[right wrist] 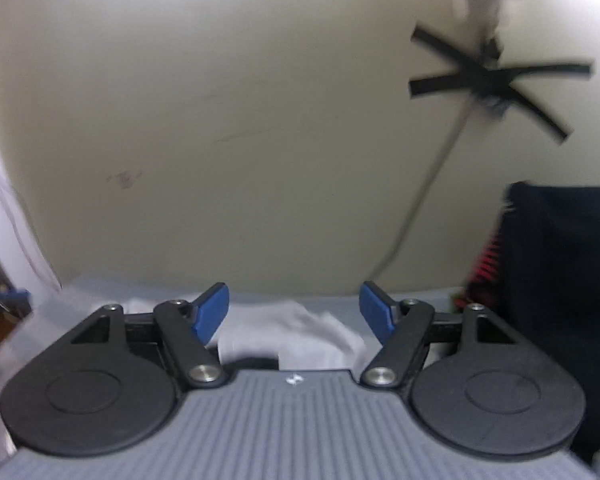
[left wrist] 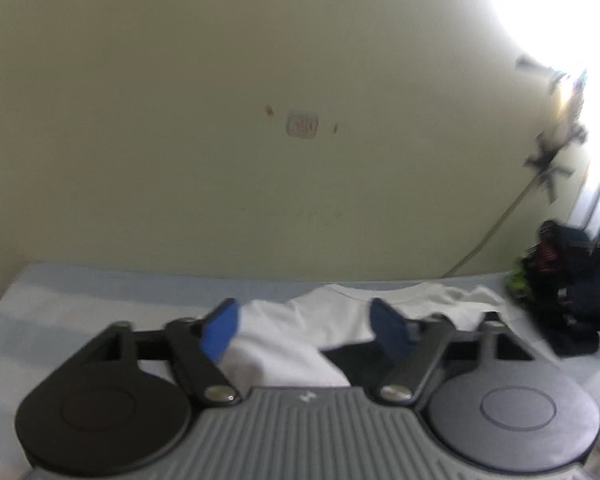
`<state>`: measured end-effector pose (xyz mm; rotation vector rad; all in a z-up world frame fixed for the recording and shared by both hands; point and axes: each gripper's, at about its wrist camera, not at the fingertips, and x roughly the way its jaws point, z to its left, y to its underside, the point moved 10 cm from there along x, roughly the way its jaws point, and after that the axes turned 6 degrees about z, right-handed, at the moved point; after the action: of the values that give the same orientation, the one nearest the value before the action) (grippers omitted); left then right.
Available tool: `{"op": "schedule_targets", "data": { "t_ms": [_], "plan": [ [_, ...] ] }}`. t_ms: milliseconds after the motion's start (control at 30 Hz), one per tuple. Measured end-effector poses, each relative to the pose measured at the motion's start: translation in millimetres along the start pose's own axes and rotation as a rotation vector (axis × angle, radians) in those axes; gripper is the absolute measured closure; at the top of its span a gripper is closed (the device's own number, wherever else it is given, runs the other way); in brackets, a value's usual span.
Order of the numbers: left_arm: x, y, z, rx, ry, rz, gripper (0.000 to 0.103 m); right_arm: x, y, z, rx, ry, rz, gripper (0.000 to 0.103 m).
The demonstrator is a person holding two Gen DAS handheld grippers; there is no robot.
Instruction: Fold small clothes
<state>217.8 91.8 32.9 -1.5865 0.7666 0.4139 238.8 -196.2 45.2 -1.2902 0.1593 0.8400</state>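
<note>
Bedding in pale blue (left wrist: 100,296) covers the flat surface, which runs up against a plain cream wall (left wrist: 260,60) with a small switch plate (left wrist: 302,125) on it. Strips of black tape (right wrist: 496,76) fix a thin cable (right wrist: 428,184) to that wall.

A white T-shirt (left wrist: 300,340) lies spread on the bedding, its neckline toward the wall. The left gripper (left wrist: 306,326) hangs just above it with its blue fingers (left wrist: 220,330) spread wide, holding nothing. The right gripper (right wrist: 294,316) is likewise wide apart and empty, with rumpled white cloth showing between and below its fingers.

The left view alone shows the shirt's collar and a heap of dark clothes (left wrist: 568,280) to its right. The right view shows that dark pile much closer, filling its right edge, plus white fabric (right wrist: 4,208) hanging at its left edge.
</note>
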Motion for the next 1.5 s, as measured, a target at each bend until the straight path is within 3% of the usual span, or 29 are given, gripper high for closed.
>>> {"op": "schedule_targets", "data": {
  "t_ms": [100, 233, 367, 433, 467, 500, 533, 567, 600, 633, 767, 967, 1067, 1200, 1267, 1333, 1367, 1500],
  "plan": [
    [66.2, -16.2, -3.4, 0.009, -0.021, 0.090, 0.045, 63.5, -7.2, -4.3, 0.069, -0.030, 0.078, 0.030],
    [143.2, -17.4, -3.2, 0.020, -0.064, 0.197, 0.040, 145.3, 7.5, -5.0, 0.041, 0.002, 0.207, 0.030],
    [189.2, -14.3, -5.9, 0.006, -0.044, 0.253, 0.017, 200.5, 24.7, -6.5, -0.004, 0.005, 0.313, 0.029],
    [203.3, -12.3, -11.6, 0.035, -0.039, 0.266, 0.017, 218.6, 33.3, -5.8, -0.029, 0.002, 0.354, 0.029],
    [209.3, -10.2, -14.9, 0.049, -0.042, 0.280, 0.021, 225.1, 38.2, -4.4, -0.042, -0.002, 0.368, 0.029],
    [215.7, -7.7, -17.9, 0.060, -0.041, 0.297, 0.041, 230.9, 43.2, -3.6, -0.054, -0.005, 0.380, 0.030],
    [220.4, -6.0, -21.0, 0.086, -0.061, 0.296, 0.046, 235.0, 46.8, -2.0, -0.070, -0.007, 0.383, 0.031],
    [221.1, -5.5, -23.9, 0.121, -0.090, 0.280, 0.072, 235.3, 47.1, 1.5, -0.099, -0.003, 0.364, 0.054],
    [221.2, -5.8, -28.7, 0.154, -0.102, 0.266, 0.093, 235.0, 49.3, 5.9, -0.118, -0.016, 0.367, 0.090],
    [220.0, -5.1, -33.4, 0.155, -0.082, 0.267, 0.095, 232.9, 50.2, 9.3, -0.117, -0.028, 0.360, 0.090],
    [196.5, -3.2, -46.9, 0.166, -0.057, 0.231, 0.096, 198.6, 38.8, 28.3, -0.158, -0.040, 0.248, 0.092],
    [83.9, -2.0, -72.6, 0.156, 0.027, 0.031, 0.096, 92.5, 29.1, 74.6, -0.216, -0.107, 0.078, 0.094],
    [19.0, 19.5, -84.7, 0.171, 0.057, -0.058, 0.096, 31.5, 49.7, 99.1, -0.273, -0.131, 0.030, 0.095],
    [-52.6, 74.7, -98.2, 0.200, 0.071, -0.117, 0.095, -34.4, 104.7, 118.1, -0.333, -0.145, 0.012, 0.095],
    [-73.2, 103.0, -100.2, 0.198, 0.073, -0.111, 0.095, -55.7, 140.3, 119.8, -0.353, -0.138, 0.024, 0.095],
    [-78.6, 142.1, -102.2, 0.185, 0.092, -0.057, 0.092, -61.3, 181.7, 117.9, -0.376, -0.120, 0.056, 0.094],
    [-75.2, 154.9, -100.0, 0.182, 0.090, -0.025, 0.090, -59.1, 205.5, 115.8, -0.377, -0.106, 0.087, 0.090],
    [-84.1, 208.9, -101.6, 0.179, 0.118, 0.072, 0.083, -33.1, 242.5, 103.5, -0.340, -0.055, 0.199, 0.077]
  ]
}}
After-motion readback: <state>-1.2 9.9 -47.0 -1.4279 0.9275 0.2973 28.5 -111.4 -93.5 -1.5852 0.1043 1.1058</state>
